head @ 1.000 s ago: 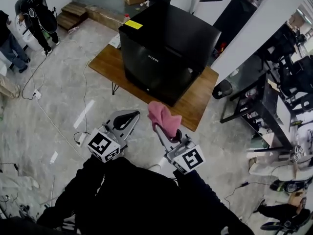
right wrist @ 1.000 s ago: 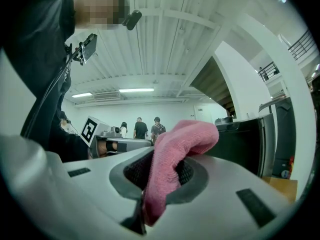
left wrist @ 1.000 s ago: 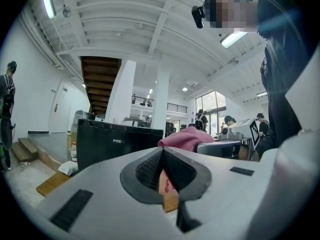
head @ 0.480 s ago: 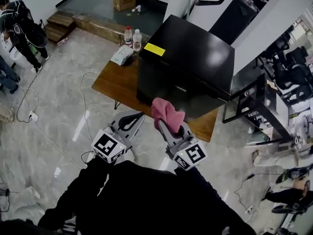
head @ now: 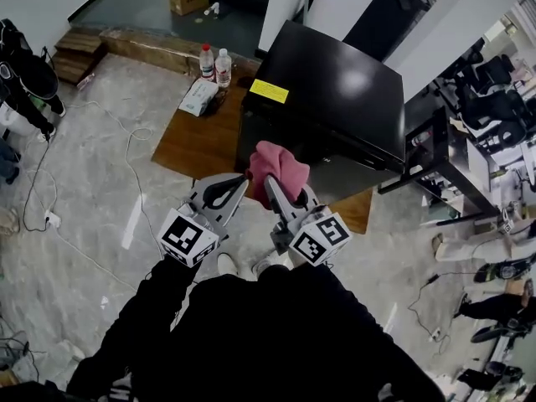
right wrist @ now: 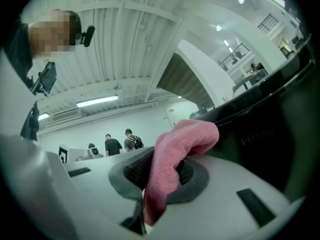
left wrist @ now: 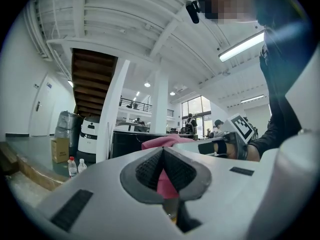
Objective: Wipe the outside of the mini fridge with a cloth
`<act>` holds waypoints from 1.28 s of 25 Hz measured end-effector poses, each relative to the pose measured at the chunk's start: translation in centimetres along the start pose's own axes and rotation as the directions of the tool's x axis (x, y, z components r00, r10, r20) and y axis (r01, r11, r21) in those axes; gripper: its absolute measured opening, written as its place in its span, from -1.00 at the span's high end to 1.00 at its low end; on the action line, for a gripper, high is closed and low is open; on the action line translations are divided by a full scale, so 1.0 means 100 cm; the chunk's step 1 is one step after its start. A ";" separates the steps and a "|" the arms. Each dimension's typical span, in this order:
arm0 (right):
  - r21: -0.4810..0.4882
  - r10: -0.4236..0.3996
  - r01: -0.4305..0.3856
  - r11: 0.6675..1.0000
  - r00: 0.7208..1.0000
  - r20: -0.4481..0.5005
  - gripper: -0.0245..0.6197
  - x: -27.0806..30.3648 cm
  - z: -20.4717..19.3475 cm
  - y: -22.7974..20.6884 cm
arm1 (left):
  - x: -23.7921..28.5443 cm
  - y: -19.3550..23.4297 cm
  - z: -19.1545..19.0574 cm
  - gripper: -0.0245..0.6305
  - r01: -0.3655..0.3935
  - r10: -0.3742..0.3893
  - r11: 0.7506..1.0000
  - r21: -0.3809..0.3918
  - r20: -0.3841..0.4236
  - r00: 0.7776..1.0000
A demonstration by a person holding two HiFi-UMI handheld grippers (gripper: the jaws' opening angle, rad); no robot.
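Left gripper (head: 237, 182): held forward on a black-sleeved arm, just left of the right one. Jaws pressed together, nothing between them.
Right gripper (head: 276, 193): alongside, aimed at the fridge (head: 335, 90). Jaws pinch the pink cloth (head: 279, 166), which bunches over the tips, before the fridge's front face. Contact cannot be told.
Fridge: on the table (head: 193, 145), toward its right edge.

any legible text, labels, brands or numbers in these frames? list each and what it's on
Nothing reads clearly.
yellow label on top of the mini fridge: print too small to read.
lettering on the fridge front: blurred, unreadable.
bottles on the table: labels too small.
marker cubes: square patterns only, no words.
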State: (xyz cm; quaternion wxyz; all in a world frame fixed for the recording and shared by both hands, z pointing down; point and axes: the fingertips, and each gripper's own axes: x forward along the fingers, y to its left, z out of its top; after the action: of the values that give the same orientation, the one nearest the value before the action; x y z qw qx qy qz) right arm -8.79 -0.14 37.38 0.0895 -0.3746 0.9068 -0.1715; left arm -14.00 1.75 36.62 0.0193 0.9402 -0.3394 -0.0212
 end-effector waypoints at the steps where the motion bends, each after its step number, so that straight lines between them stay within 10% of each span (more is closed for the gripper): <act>1: 0.037 -0.009 0.009 0.999 1.000 0.007 0.76 0.006 -0.001 -0.008 | 0.003 0.004 -0.003 0.90 -0.001 0.001 1.000 0.003 -0.002 1.000; 7: 0.231 -0.039 0.036 0.972 0.999 0.008 0.76 0.036 -0.005 -0.046 | 0.019 0.016 -0.014 0.91 -0.034 0.036 0.997 0.075 -0.027 0.999; 14: 0.516 -0.109 0.080 0.853 0.994 0.025 0.76 0.056 -0.015 -0.084 | 0.037 0.034 -0.023 0.91 -0.048 0.051 0.996 0.073 -0.038 0.998; 25: 0.683 -0.148 0.128 0.719 0.989 -0.030 0.75 0.061 -0.049 -0.103 | 0.051 0.050 -0.054 0.91 -0.045 0.049 0.998 0.052 -0.069 0.996; 32: 0.698 -0.150 0.154 0.699 0.986 -0.068 0.75 0.060 -0.087 -0.118 | 0.053 0.049 -0.093 0.91 -0.044 0.046 0.999 0.030 -0.075 0.996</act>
State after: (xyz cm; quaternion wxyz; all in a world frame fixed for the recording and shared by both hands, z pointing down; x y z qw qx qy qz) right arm -7.84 -10.07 49.72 0.2076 -0.3856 0.7401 -0.5103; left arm -12.56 -5.24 45.97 0.0193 0.9326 -0.3599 0.0195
